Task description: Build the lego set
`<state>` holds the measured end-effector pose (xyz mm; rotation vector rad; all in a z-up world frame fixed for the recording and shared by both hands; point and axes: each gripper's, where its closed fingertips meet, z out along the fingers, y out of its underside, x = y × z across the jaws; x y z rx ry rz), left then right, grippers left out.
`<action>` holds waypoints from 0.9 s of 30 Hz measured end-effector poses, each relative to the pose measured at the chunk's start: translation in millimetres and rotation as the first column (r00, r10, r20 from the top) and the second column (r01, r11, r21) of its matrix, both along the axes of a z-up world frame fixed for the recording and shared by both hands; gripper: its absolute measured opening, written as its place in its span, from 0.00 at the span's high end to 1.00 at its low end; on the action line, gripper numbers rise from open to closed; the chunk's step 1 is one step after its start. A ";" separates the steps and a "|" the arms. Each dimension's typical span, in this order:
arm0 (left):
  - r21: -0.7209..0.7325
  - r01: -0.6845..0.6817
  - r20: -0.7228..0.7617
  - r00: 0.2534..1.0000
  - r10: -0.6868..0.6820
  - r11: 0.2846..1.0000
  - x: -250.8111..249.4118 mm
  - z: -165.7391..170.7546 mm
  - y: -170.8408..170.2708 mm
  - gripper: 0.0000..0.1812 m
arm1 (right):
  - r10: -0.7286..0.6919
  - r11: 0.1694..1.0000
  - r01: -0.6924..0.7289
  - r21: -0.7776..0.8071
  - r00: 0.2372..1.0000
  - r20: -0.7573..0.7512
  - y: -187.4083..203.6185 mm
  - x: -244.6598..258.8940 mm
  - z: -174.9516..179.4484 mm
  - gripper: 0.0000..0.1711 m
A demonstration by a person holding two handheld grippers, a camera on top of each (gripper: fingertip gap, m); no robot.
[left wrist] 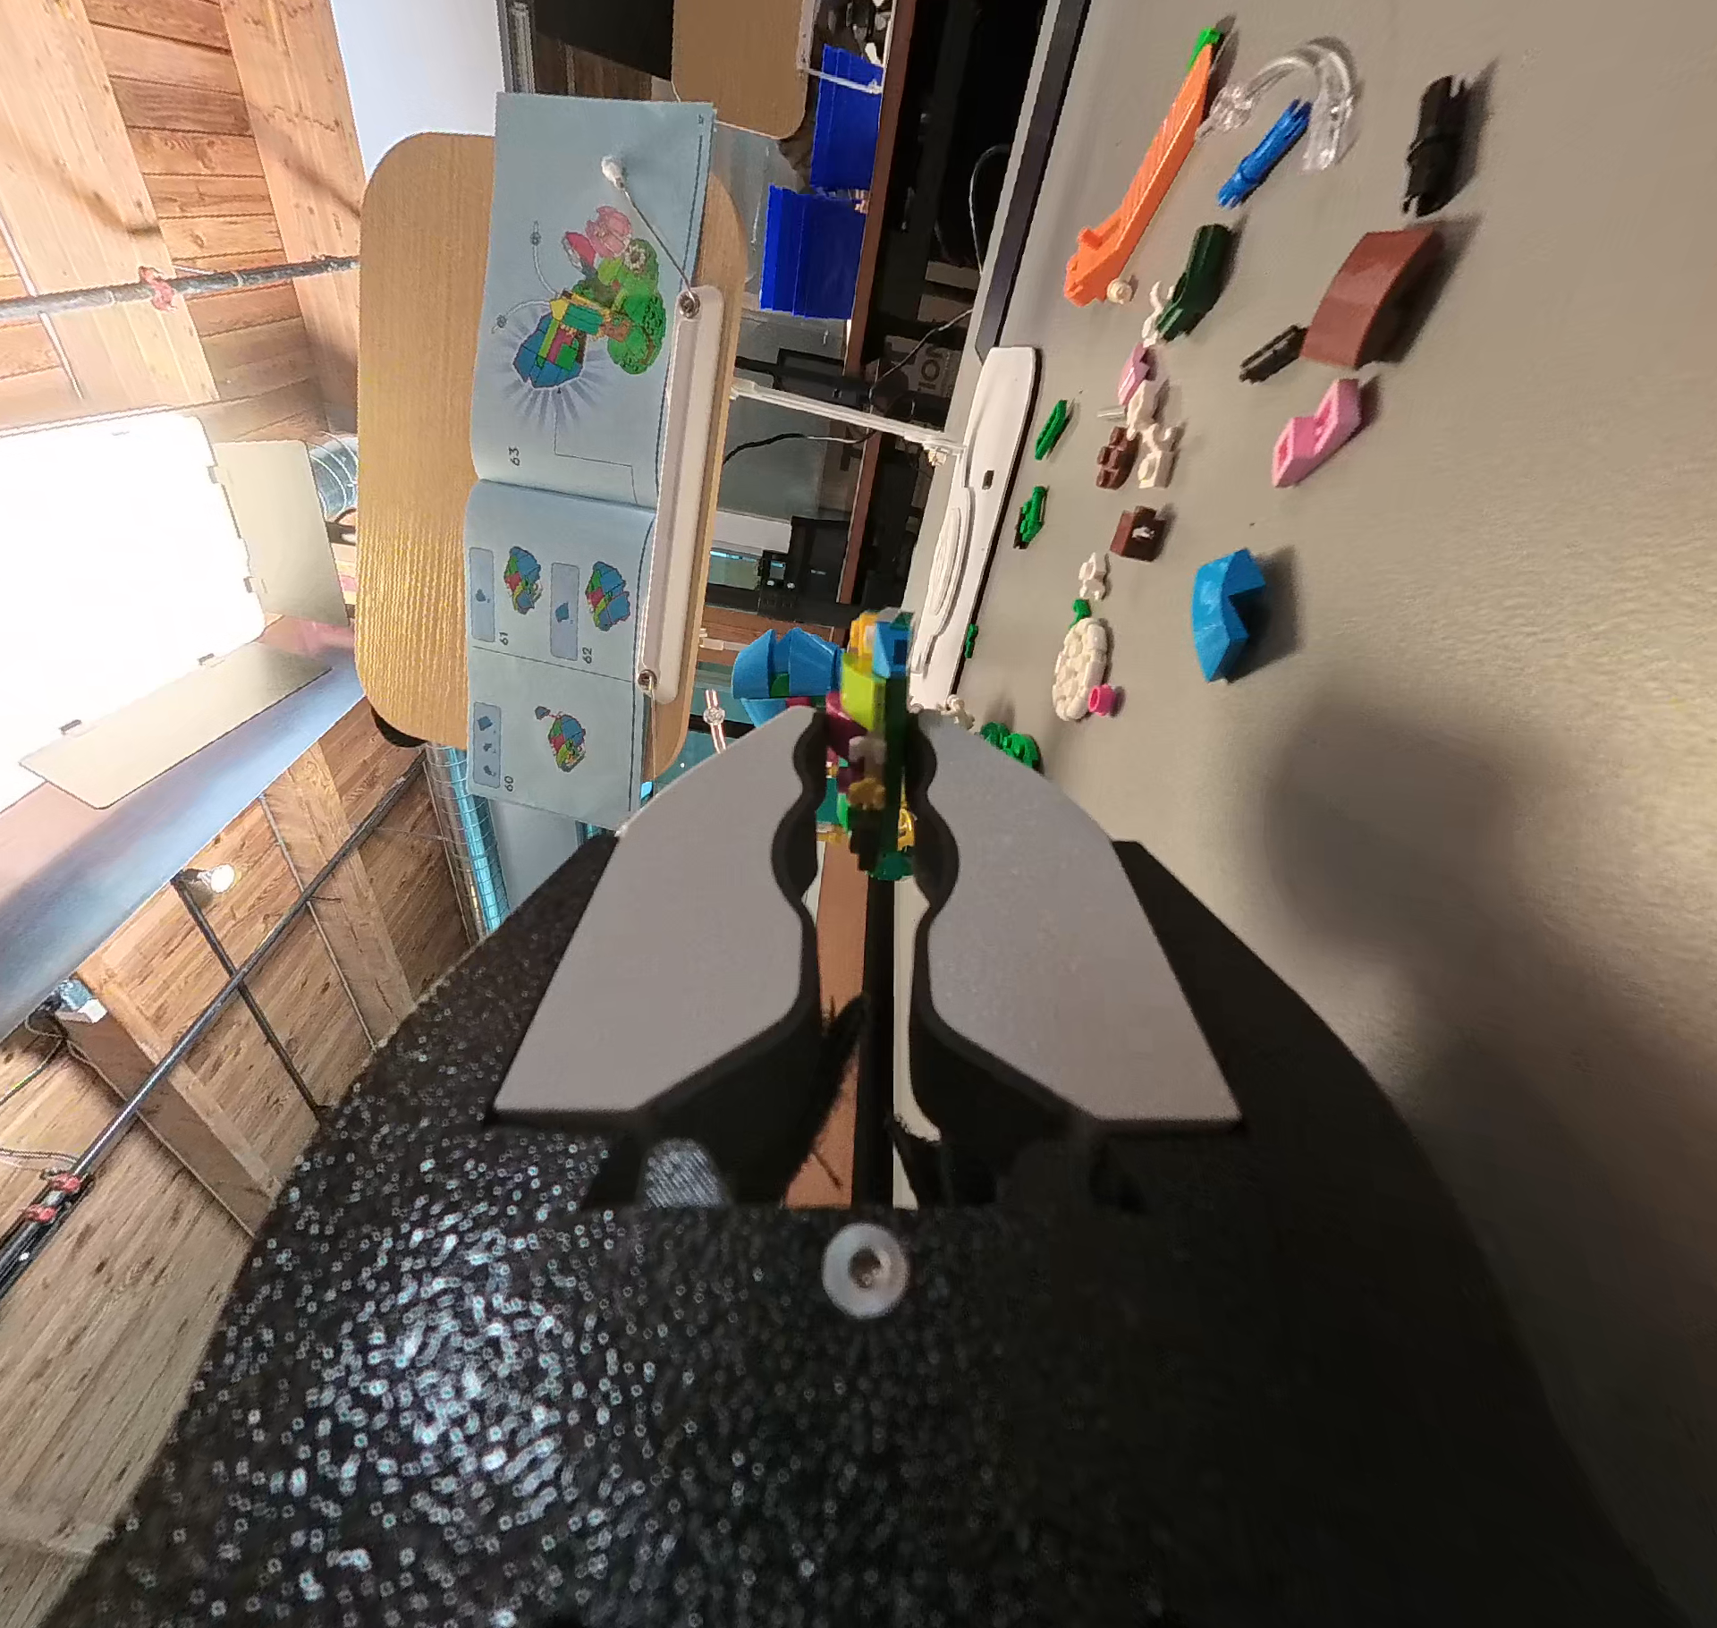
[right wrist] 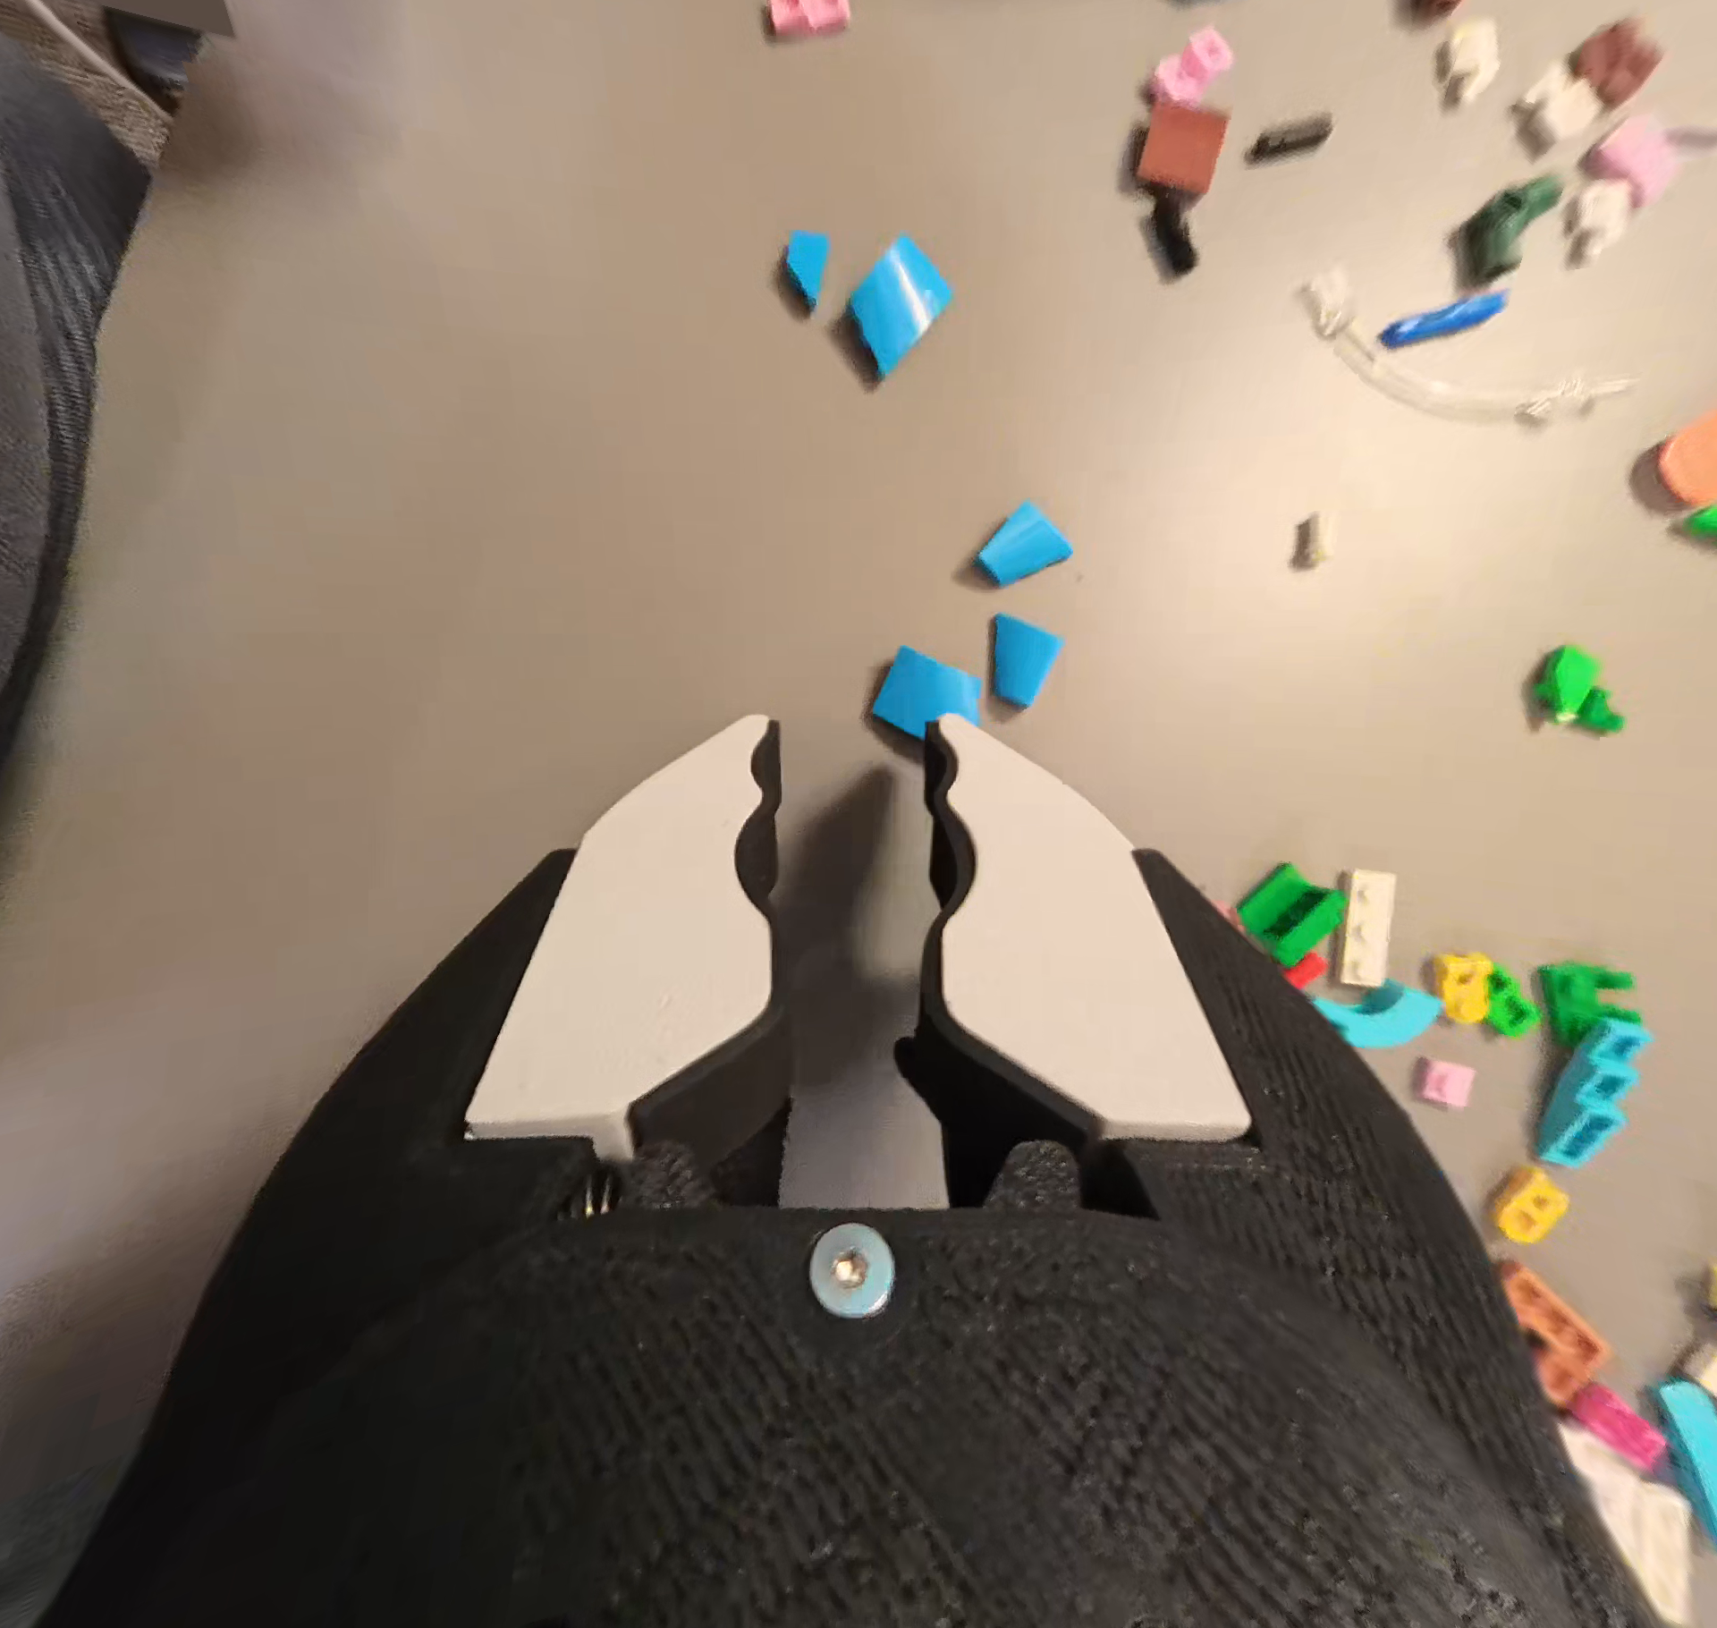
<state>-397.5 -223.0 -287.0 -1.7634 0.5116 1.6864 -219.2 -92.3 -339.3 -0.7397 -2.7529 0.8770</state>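
My left gripper (left wrist: 869, 733) is shut on a partly built multicoloured lego model (left wrist: 859, 728) with blue curved pieces, held in the air beside the grey table (left wrist: 1533, 840); the view is rolled sideways. My right gripper (right wrist: 850, 728) is open and empty, low over the table, its right fingertip (right wrist: 952, 747) just next to a blue sloped piece (right wrist: 924, 689). Several more blue sloped pieces lie ahead: two close together (right wrist: 1025, 659) (right wrist: 1022, 542) and two farther off (right wrist: 899, 301) (right wrist: 806, 266).
An open instruction booklet (left wrist: 576, 459) stands on a holder behind the table. Loose pieces lie scattered: an orange long piece (left wrist: 1147, 171), a brown block (left wrist: 1375, 296), a pink piece (left wrist: 1319, 431), a blue curved block (left wrist: 1226, 612), green, yellow and teal bricks (right wrist: 1579, 1082). Some 25 cm of space lies between my two pairs of fingers.
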 end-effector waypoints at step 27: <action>-0.007 0.004 0.000 1.000 -0.004 1.000 0.5 -1.0 0.7 0.92 | 0.021 0.999 -0.014 -0.051 0.990 0.137 -1.0 10.0 -6.8 0.86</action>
